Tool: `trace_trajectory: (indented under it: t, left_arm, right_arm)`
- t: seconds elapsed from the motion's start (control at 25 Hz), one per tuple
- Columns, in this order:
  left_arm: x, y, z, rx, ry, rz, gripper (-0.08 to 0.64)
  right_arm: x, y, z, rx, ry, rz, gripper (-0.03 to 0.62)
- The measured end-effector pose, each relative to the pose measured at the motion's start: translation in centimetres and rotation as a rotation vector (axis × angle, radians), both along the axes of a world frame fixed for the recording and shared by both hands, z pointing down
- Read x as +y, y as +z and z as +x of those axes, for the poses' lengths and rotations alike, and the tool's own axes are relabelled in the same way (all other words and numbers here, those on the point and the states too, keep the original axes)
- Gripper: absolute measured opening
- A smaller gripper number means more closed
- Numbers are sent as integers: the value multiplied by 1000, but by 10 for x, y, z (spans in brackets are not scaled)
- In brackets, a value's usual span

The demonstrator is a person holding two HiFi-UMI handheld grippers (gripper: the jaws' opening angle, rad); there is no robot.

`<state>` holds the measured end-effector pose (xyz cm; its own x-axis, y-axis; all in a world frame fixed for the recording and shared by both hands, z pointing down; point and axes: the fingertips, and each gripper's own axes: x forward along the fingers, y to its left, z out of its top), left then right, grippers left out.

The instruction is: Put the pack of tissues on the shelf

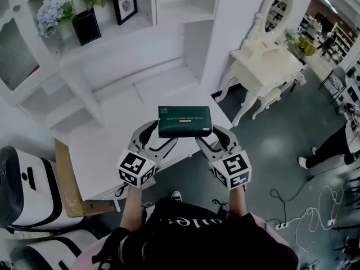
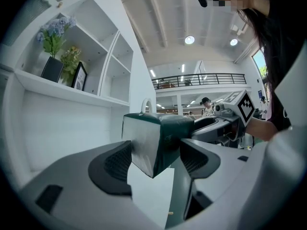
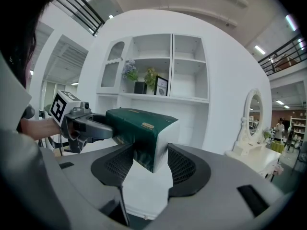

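Note:
A dark green pack of tissues (image 1: 184, 121) with white ends hangs level above the white shelf unit's counter (image 1: 107, 134), held at both ends. My left gripper (image 1: 160, 134) is shut on its left corner, and my right gripper (image 1: 211, 135) is shut on its right corner. In the left gripper view the pack's white end (image 2: 144, 145) sits pinched between the pads of my left gripper (image 2: 156, 159), with my right gripper (image 2: 216, 126) beyond. The right gripper view shows the pack (image 3: 139, 128) clamped in my right gripper (image 3: 150, 164), and my left gripper (image 3: 88, 126) at its far end.
An upper shelf holds blue flowers (image 1: 53, 13), a black pot (image 1: 87, 26) and a framed picture (image 1: 125, 1). A white dressing table with a mirror (image 1: 264, 66) stands to the right. Suitcases (image 1: 28, 190) and cardboard (image 1: 67, 179) lie at left. A person (image 1: 332, 145) and cables (image 1: 315, 207) are at right.

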<state>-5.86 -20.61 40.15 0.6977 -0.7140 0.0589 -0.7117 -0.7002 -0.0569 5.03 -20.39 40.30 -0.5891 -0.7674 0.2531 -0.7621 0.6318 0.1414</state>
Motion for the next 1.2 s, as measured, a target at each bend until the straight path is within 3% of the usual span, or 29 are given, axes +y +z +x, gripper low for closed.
trace_trajectory:
  t: [0.68, 1.2]
  left_arm:
    - [-72, -14, 7, -32, 6, 22, 326]
    - [-157, -53, 22, -34, -105, 79, 327]
  right_arm:
    - [-72, -11, 6, 0, 5, 20, 242]
    - [-169, -49, 21, -26, -115, 88, 242]
